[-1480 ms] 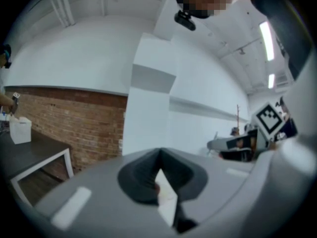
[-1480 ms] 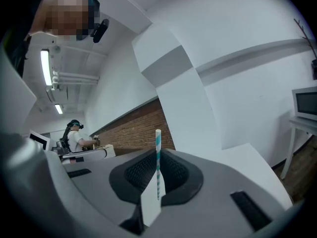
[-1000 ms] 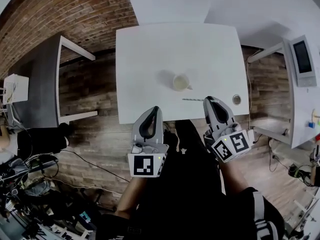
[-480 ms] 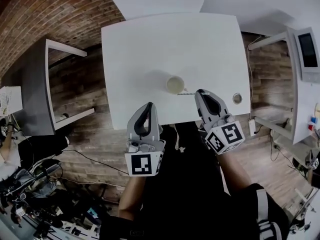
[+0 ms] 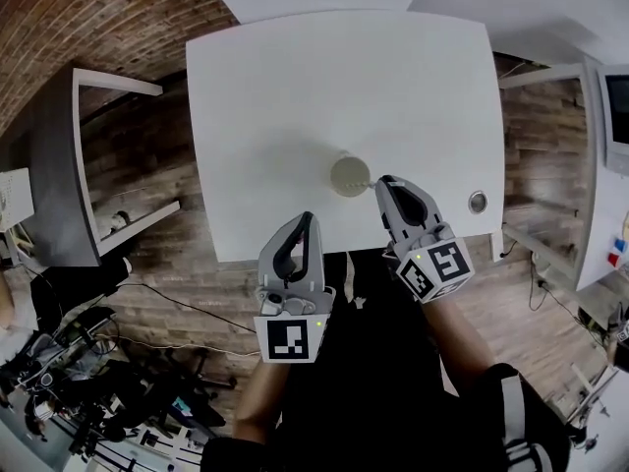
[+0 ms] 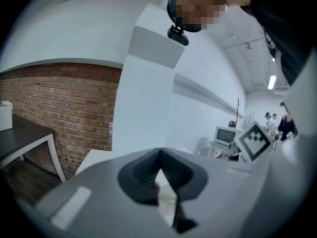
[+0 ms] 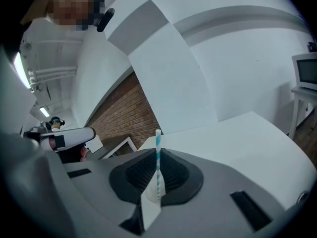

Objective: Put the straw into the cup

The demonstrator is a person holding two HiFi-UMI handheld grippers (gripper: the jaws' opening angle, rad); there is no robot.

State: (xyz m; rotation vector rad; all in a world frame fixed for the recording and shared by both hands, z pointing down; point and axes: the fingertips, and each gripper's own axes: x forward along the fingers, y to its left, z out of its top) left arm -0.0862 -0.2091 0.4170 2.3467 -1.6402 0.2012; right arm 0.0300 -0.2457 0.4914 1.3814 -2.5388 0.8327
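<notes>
A pale round cup (image 5: 350,176) stands on the white table (image 5: 265,106), near its front edge. My right gripper (image 5: 382,185) is just right of the cup, shut on a blue-and-white striped straw (image 7: 158,160). The straw stands upright between the jaws in the right gripper view. In the head view only a short bit of the straw (image 5: 371,179) shows between gripper and cup. My left gripper (image 5: 306,220) hovers at the table's front edge, left of and nearer than the cup. Its jaws are together with nothing in them (image 6: 161,168).
A small round metal grommet (image 5: 478,202) is set in the table at the right. A grey side table (image 5: 54,155) stands to the left and a white desk with a monitor (image 5: 619,106) to the right. Cables and gear (image 5: 69,382) lie on the wooden floor.
The straw lay flat on the table a second ago; now my right gripper holds it upright and has moved left, close to the cup. The left gripper has barely moved.
</notes>
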